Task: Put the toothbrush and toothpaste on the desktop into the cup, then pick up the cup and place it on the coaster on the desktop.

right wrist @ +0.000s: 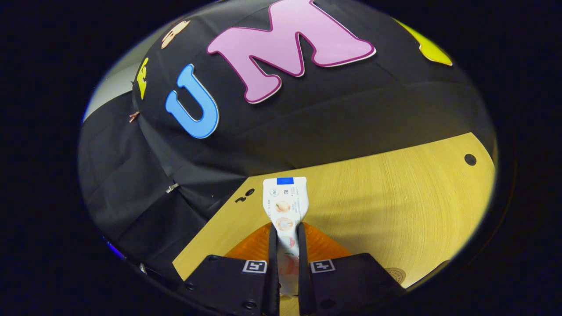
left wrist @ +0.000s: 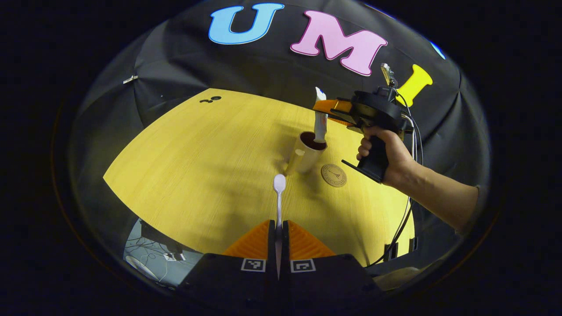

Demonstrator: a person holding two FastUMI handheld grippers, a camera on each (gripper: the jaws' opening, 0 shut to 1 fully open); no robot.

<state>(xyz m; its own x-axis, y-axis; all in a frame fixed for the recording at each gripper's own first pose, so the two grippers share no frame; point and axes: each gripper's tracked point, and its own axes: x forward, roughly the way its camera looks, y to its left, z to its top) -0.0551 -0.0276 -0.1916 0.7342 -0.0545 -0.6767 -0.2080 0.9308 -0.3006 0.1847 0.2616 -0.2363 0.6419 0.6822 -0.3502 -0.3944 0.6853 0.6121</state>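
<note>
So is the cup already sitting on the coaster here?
No: in the left gripper view the cup stands on the bare desktop, with the round coaster lying apart beside it.

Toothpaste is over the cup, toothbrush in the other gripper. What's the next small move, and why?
Probably open the right gripper: the toothpaste already stands upright with its lower end in the cup. The left gripper holds the toothbrush short of it.

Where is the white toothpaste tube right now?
In the left gripper view, the white toothpaste tube stands upright, lower end inside the beige cup, clamped by the right gripper, beside the round coaster.
</note>
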